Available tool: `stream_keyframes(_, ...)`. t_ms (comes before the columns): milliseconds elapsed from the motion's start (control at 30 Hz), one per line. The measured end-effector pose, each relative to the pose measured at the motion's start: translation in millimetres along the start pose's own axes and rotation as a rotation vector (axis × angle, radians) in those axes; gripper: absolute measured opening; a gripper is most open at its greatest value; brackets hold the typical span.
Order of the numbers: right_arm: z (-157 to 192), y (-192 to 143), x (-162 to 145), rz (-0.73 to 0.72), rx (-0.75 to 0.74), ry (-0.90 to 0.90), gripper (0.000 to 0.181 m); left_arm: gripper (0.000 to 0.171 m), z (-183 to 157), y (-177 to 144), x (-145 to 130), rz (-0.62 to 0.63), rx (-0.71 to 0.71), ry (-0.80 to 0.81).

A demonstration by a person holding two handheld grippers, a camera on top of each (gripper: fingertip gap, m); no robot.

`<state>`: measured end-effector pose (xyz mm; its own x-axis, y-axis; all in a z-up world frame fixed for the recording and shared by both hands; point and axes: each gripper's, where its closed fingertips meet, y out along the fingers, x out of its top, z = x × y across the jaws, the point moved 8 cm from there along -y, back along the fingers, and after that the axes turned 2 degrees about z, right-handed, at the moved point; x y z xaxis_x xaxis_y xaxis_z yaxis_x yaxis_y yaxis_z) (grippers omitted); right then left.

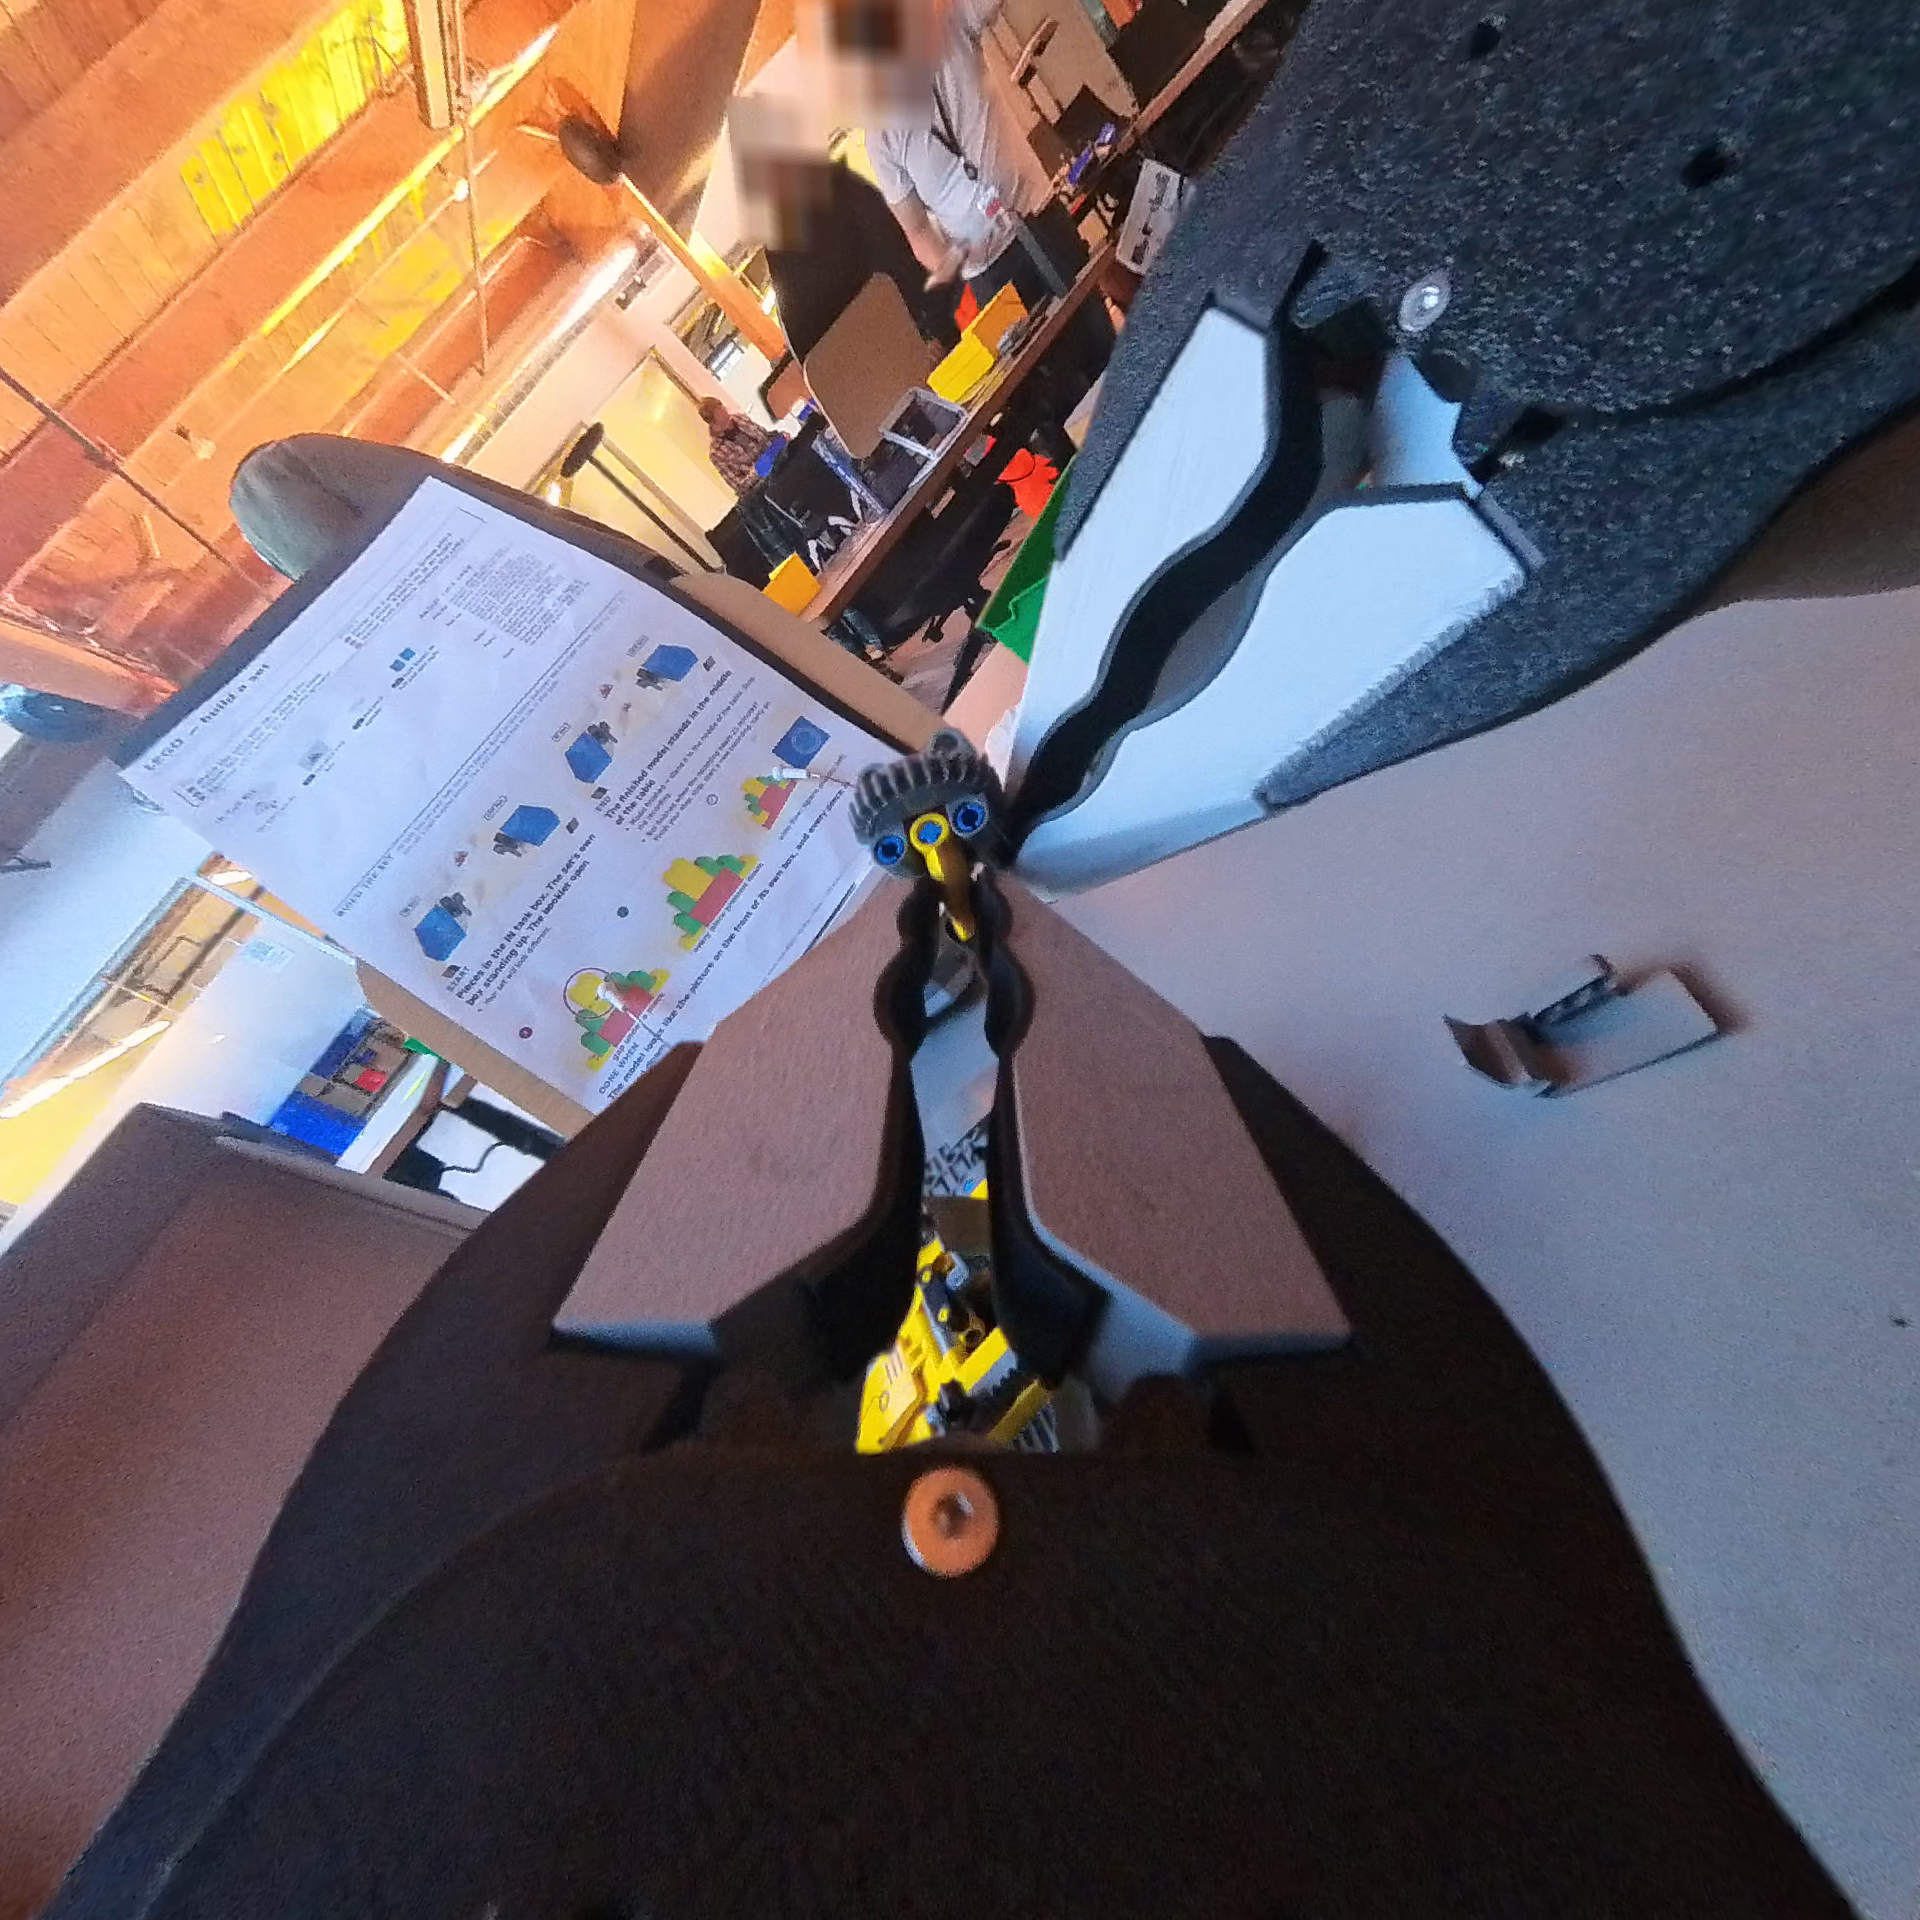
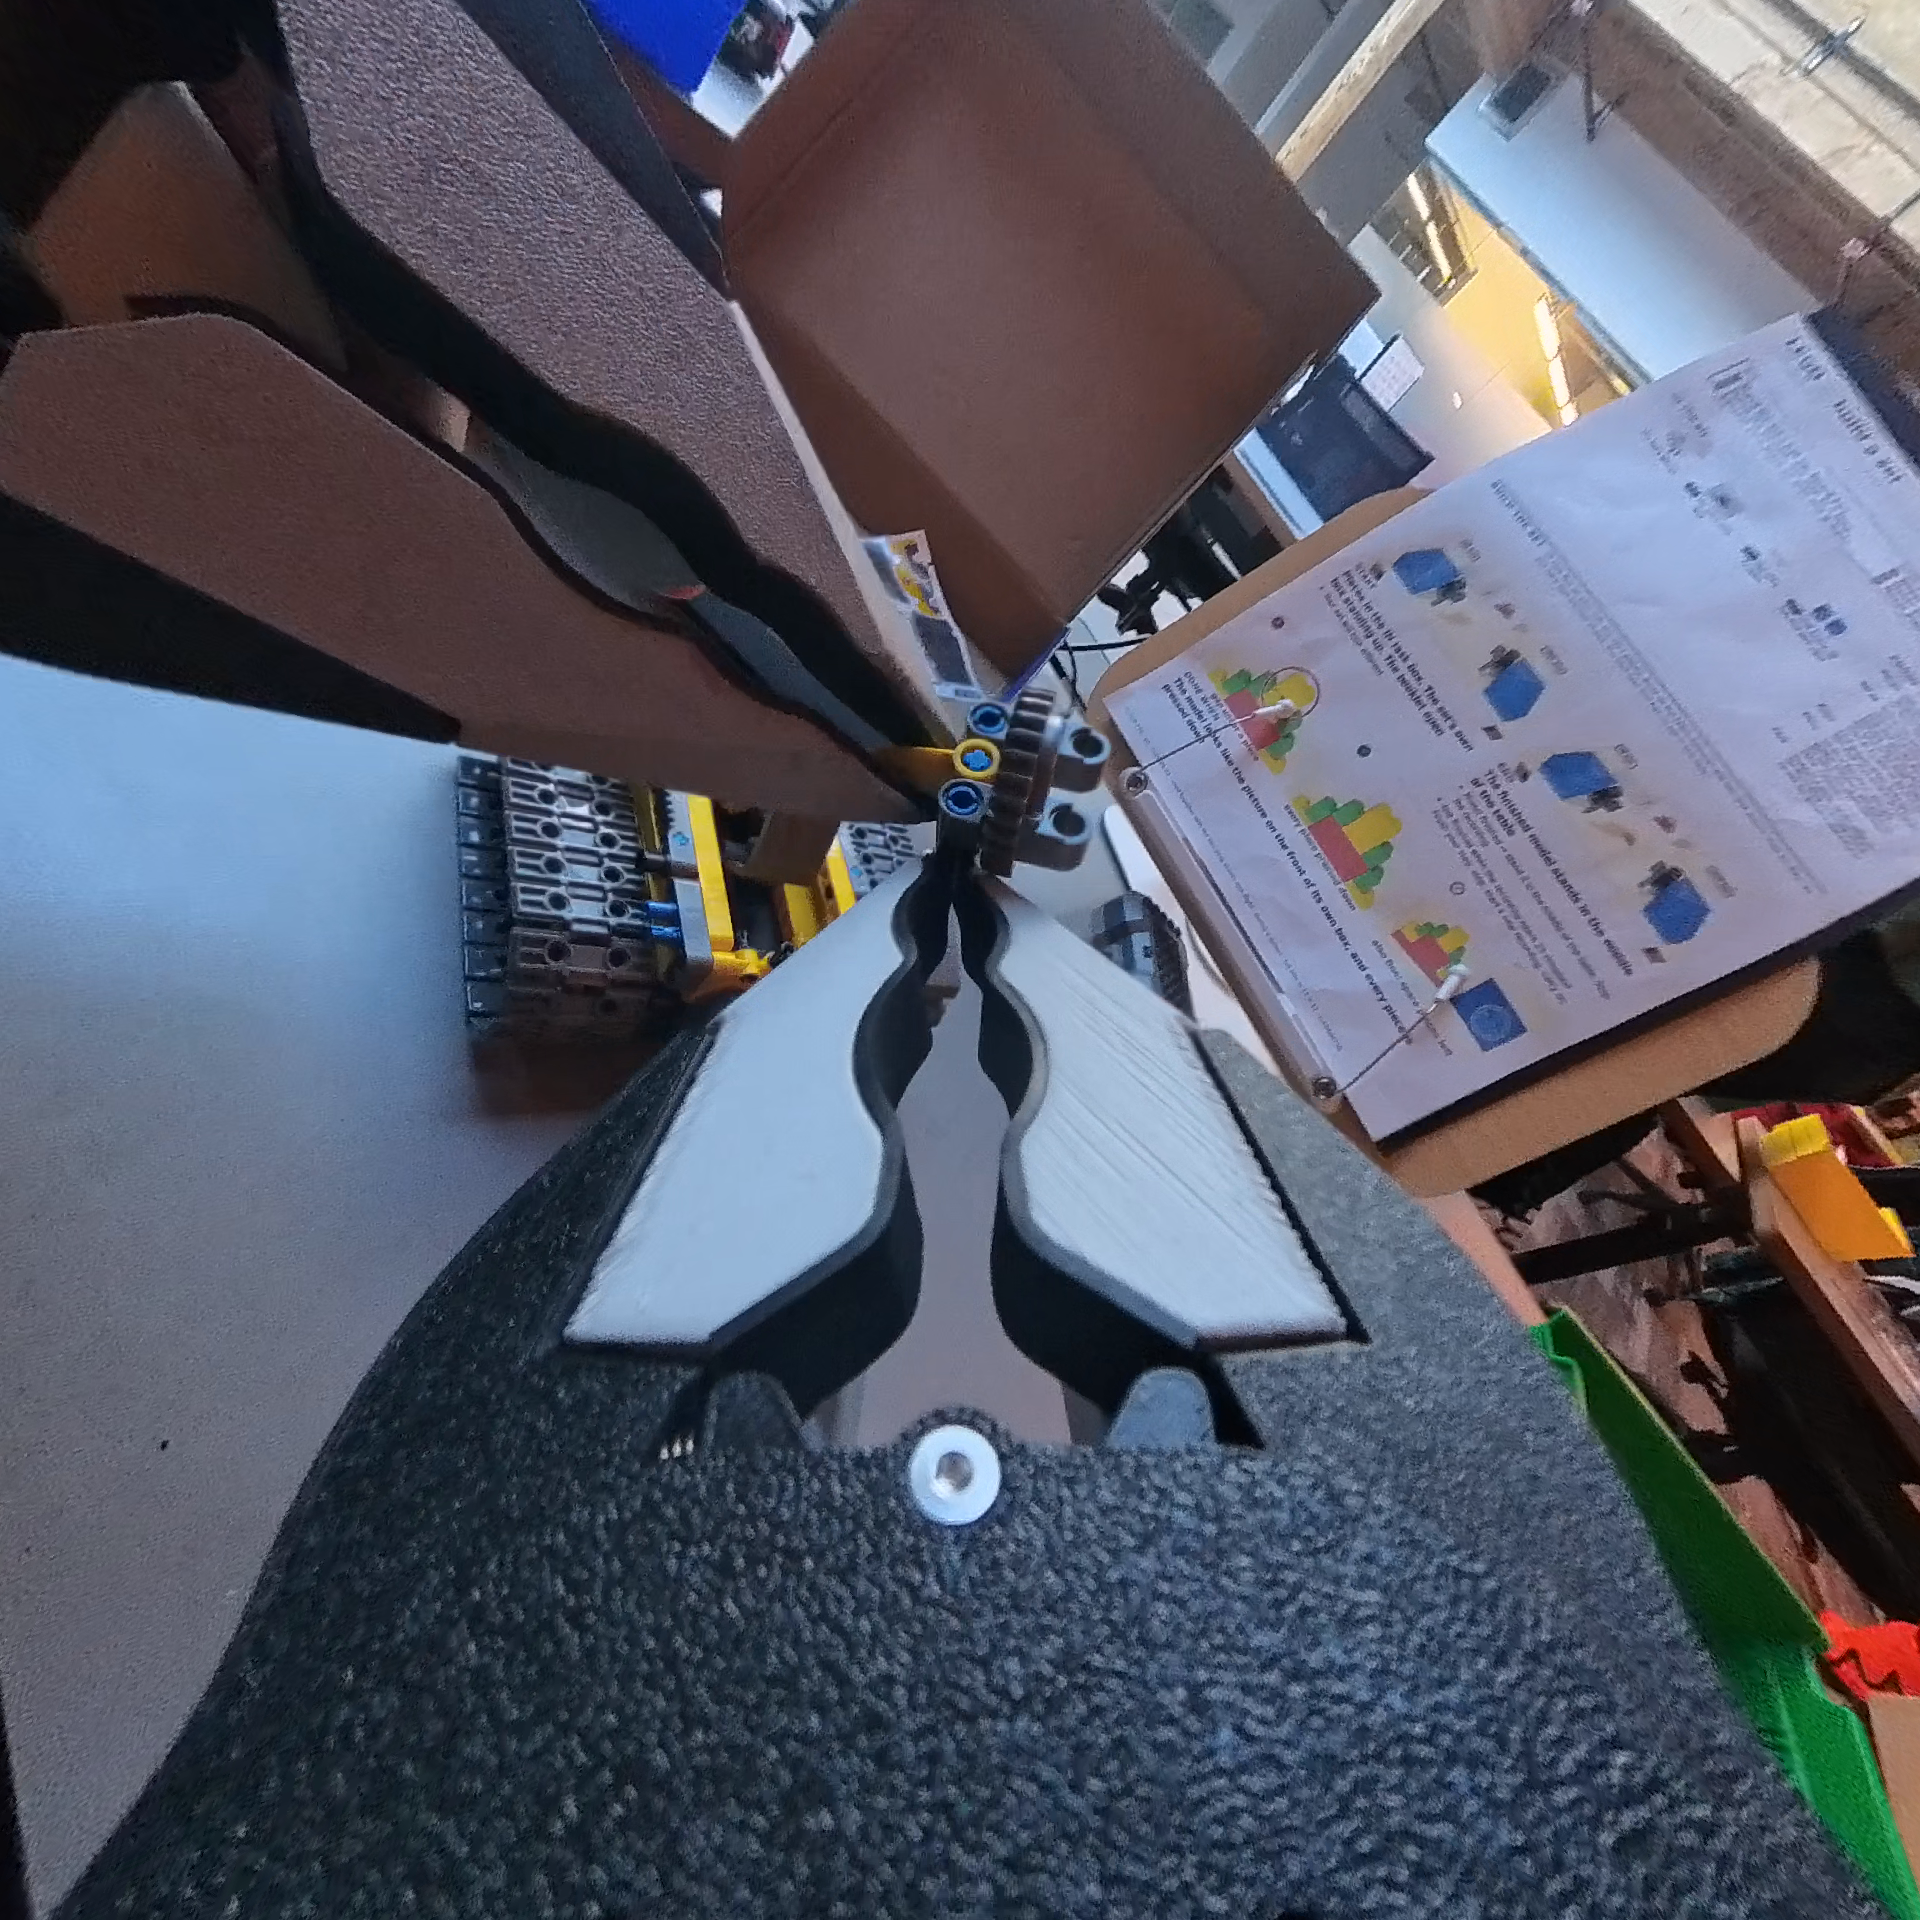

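A small assembly is held in the air between both grippers: a dark grey gear (image 1: 906, 792) (image 2: 1023, 764) with two blue pins and a yellow beam (image 1: 951, 883) (image 2: 925, 764) at its middle. My left gripper (image 1: 956, 914) is shut on the yellow beam; in the right wrist view it comes in from the upper left (image 2: 914, 795). My right gripper (image 2: 951, 868) is shut on the assembly's edge just under the lower blue pin (image 2: 961, 800); in the left wrist view it comes in from the upper right (image 1: 1016, 844). Two grey connectors (image 2: 1075, 784) stick out behind the gear.
A yellow and grey tracked model (image 2: 613, 883) (image 1: 935, 1382) stands on the pale table (image 2: 208, 935) under the grippers. A printed instruction sheet on a board (image 1: 520, 779) (image 2: 1558, 727) stands behind. A cardboard box (image 2: 1039, 312), a green bin (image 2: 1714, 1558) and a small grey part (image 1: 1590, 1029) are near. My two grippers' fingertips are within a few centimetres of each other.
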<state>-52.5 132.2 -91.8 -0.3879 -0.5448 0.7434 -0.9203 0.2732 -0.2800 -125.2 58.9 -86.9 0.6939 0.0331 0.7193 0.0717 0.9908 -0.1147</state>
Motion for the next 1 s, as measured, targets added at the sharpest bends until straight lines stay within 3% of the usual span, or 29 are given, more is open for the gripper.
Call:
stream_keyframes(367, -2, 4, -5, 0.064, 0.040, 0.043, 0.000, 0.001, -6, 2, -1, 0.002, 0.047, 0.091)
stream_keyframes(533, -3, 4, -10, 0.066, 0.035, 0.022, 0.000, 0.003, 5, 9, -6, 0.006, -0.156, -0.206)
stream_keyframes(667, 0, 1, -6, 0.077, 0.007, -0.057, 0.000, 0.004, 11, 8, -10, -0.013, -0.262, -0.321)
stream_keyframes(900, 10, 2, -2, 0.035, 0.014, -0.111, 0.000, 0.006, 9, 8, -15, 0.020, -0.220, -0.211)
stream_keyframes(1000, 7, 1, -1, -0.007, 0.024, -0.034, 0.000, 0.005, 10, 3, -10, 0.010, -0.155, -0.142)
